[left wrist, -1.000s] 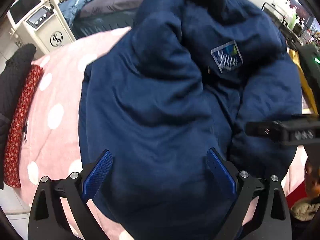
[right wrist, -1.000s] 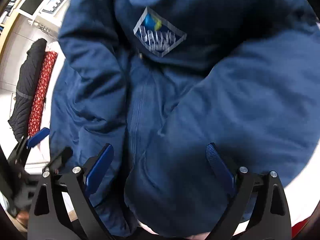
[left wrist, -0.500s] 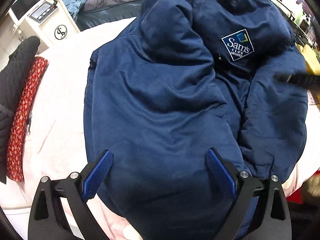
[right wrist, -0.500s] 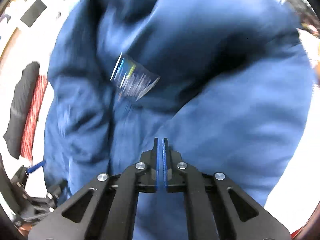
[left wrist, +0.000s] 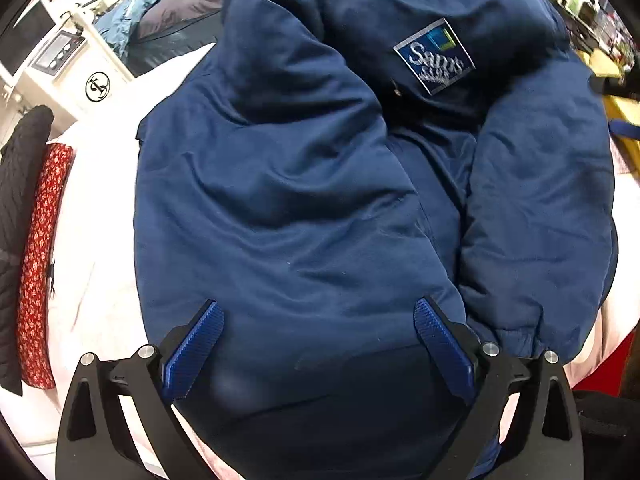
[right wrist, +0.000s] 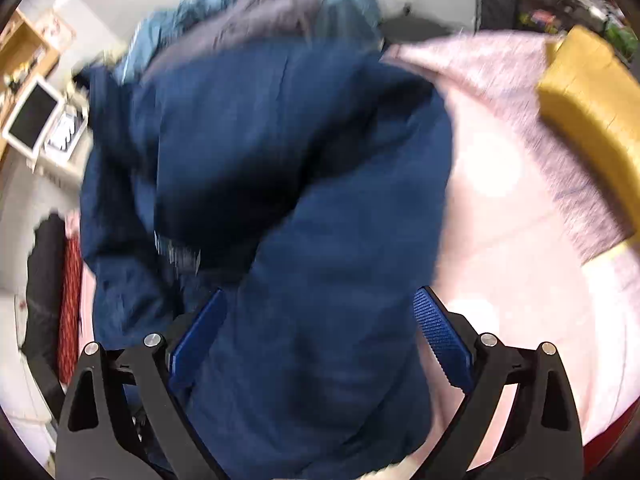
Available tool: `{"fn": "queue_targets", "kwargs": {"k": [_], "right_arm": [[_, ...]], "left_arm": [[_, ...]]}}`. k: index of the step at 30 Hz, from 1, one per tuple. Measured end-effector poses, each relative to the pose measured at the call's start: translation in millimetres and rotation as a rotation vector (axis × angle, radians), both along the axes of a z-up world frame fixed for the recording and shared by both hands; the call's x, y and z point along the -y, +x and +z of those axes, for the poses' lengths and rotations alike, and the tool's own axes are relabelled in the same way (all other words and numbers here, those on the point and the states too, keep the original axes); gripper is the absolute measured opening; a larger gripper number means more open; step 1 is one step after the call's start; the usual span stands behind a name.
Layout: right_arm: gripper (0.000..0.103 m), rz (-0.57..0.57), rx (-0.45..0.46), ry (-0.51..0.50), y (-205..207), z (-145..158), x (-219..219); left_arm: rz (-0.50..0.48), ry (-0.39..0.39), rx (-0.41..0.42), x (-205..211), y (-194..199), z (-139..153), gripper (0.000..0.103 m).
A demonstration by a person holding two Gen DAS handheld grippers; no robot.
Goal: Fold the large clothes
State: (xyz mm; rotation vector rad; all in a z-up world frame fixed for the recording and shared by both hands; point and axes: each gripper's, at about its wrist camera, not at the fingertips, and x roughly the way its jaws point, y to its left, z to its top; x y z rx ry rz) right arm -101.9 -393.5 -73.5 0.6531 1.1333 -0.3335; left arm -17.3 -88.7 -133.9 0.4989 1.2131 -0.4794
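Hovering over the navy jacket [left wrist: 304,216] with left gripper [left wrist: 316,344] and right gripper [right wrist: 320,328] both gaping, right jaws just reopening, clamping nothing

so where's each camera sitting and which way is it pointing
Left wrist: on the left gripper, looking steeply down at the navy jacket; its own open blue-padded fingers show.
Right wrist: on the right gripper, aimed down over the jacket's right side and pink bedding; its own open fingers show, image blurred.
Shared: jacket, pink bedding, red patterned cloth.

Jacket [left wrist: 304,208] on bedspread [left wrist: 104,248], folded clothes [left wrist: 36,264] at its left
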Motion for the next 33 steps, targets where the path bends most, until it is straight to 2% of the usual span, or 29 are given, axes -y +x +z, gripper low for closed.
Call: {"fn": "queue_targets", "kwargs": {"k": [3, 6, 9, 10, 13, 15, 17, 19, 20, 22, 24, 26, 27, 30, 32, 33], "right_arm": [[0.093, 0.066, -0.056, 0.034, 5, -17, -31], [0.093, 0.116, -0.156, -0.027, 9, -28, -54], [0.093, 0.107, -0.211, -0.049, 6, -37, -60], [0.093, 0.093, -0.224, -0.056, 4, -38, -58], [0.093, 0.059, -0.236, -0.044, -2, -41, -51], [0.093, 0.058, -0.240, -0.033, -4, -44, -45], [0.093, 0.057, -0.241, -0.021, -6, -47, -44], [0.093, 0.057, -0.239, -0.005, -7, -49, -42], [0.093, 0.052, -0.236, 0.001, -7, -50, -41], [0.093, 0.042, -0.230, 0.012, -12, -54, -35], [0.093, 0.035, -0.229, 0.020, -15, -58, -32], [0.093, 0.033, -0.226, 0.022, -12, -56, -29], [0.093, 0.033, -0.226, 0.022, -12, -56, -29], [0.093, 0.033, -0.227, 0.024, -12, -55, -27], [0.093, 0.034, -0.226, 0.024, -12, -55, -26], [0.093, 0.034, -0.225, 0.024, -12, -55, -25]], "left_arm": [[-0.011, -0.006, -0.014, 2, -4, 3, 0.095], [-0.056, -0.063, -0.013, 8, -14, 18, 0.097], [-0.115, -0.062, 0.005, 19, -24, 23, 0.097], [-0.142, -0.030, -0.001, 24, -28, 17, 0.097], [-0.189, 0.153, -0.050, 35, -37, -19, 0.097], [-0.210, 0.208, -0.053, 35, -42, -38, 0.095], [-0.236, 0.250, -0.021, 33, -47, -49, 0.086], [-0.238, 0.251, -0.015, 29, -44, -48, 0.071], [-0.214, 0.239, -0.020, 24, -38, -44, 0.064], [-0.141, 0.218, -0.028, 9, -19, -35, 0.033], [-0.047, 0.190, -0.029, -12, 6, -22, 0.026], [0.052, 0.188, 0.025, -41, 39, -1, 0.023], [0.070, 0.204, 0.061, -50, 50, 7, 0.023], [0.181, 0.287, 0.228, -94, 114, 42, 0.023], [0.368, 0.325, 0.329, -141, 177, 76, 0.023], [0.462, 0.327, 0.361, -159, 203, 92, 0.026]]}}
